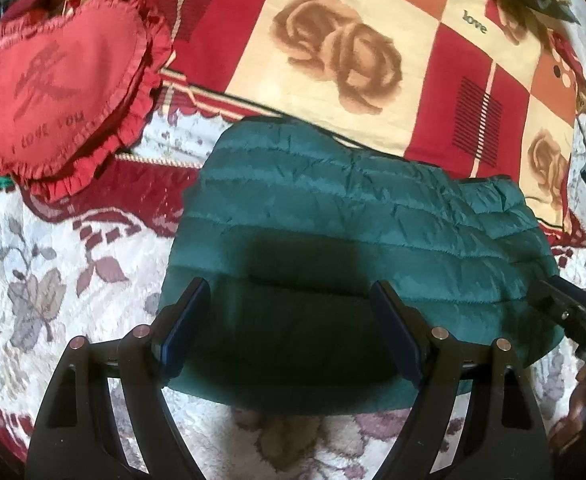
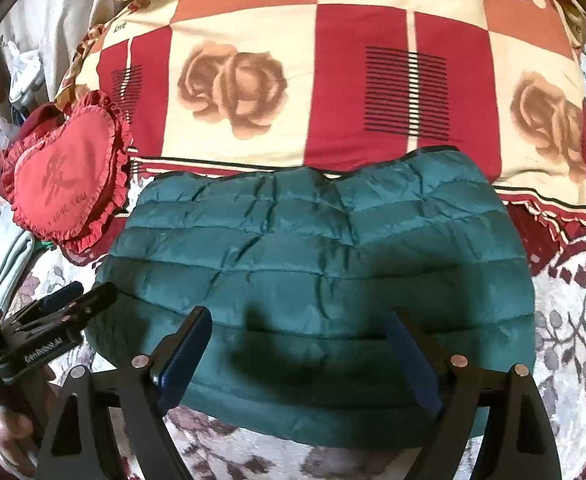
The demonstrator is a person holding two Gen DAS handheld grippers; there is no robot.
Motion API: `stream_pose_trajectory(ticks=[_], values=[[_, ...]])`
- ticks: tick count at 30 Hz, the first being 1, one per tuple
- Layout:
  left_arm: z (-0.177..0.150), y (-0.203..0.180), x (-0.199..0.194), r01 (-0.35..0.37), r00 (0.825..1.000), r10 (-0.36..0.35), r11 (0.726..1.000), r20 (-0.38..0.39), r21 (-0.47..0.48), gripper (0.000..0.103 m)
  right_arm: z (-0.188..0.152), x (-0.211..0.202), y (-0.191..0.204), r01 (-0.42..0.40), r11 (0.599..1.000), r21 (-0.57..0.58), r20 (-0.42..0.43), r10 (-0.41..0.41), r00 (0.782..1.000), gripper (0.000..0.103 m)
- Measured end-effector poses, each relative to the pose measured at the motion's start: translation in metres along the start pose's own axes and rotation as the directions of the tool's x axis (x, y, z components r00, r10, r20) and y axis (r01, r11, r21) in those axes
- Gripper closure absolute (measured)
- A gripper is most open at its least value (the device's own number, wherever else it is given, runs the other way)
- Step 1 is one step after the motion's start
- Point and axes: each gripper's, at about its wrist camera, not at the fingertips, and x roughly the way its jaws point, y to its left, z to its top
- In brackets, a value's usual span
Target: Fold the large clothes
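Green quilted puffer jacket point(image 2: 313, 280) lies folded into a compact pad on the bed's floral quilt point(image 1: 53, 280), at 12 o'clock from both claws.

Left claw point(image 1: 289, 300): jaws wide, nothing between the pads, hovering over the jacket's near-left part. Right claw point(image 2: 299, 334): jaws wide, also empty, over the near edge.

Risks, as judged:
- Your padded layers look springy; the fold may puff open if left unpressed.
- The shell looks slick, so a shallow pinch could slip off or drag only the top layer.
- Your claws sit near each other at the jacket's near edge; converging could knock them together.

Room: heart-shaped cushion point(image 2: 63, 184) at 10 o'clock, just beside the jacket's far-left corner. Rose-print duvet point(image 2: 333, 80) touches the far edge at 12. Open quilt at 6 o'clock and 3 o'clock.
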Motion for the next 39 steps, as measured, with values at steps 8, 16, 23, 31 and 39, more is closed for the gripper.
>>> stream_pose_trajectory(ticks=[8, 16, 23, 31, 39], values=[[0.019, 0.062, 0.020, 0.091, 0.991, -0.111, 0.971, -0.080, -0.219, 0.021, 0.009, -0.003, -0.067, 0.064, 0.993, 0.097, 0.000, -0.064, 0.998, 0.003], [0.028, 0.098, 0.044, 0.161, 0.968, -0.216, 0.925, -0.128, -0.343, 0.021, 0.017, 0.013, -0.127, 0.081, 0.981, 0.177, -0.048, -0.073, 0.996, 0.000], [0.028, 0.115, 0.075, 0.259, 0.916, -0.362, 0.864, -0.176, -0.432, 0.021, 0.015, 0.046, -0.168, -0.063, 0.950, 0.307, -0.104, 0.099, 0.990, 0.000], [0.030, 0.114, 0.105, 0.319, 0.868, -0.455, 0.818, -0.198, -0.479, 0.006, 0.021, 0.085, -0.169, -0.214, 0.917, 0.336, -0.143, 0.274, 0.951, 0.000], [0.034, 0.088, 0.120, 0.310, 0.886, -0.418, 0.855, -0.200, -0.415, 0.000, 0.023, 0.094, -0.163, -0.197, 0.935, 0.295, -0.197, 0.262, 0.945, 0.000]])
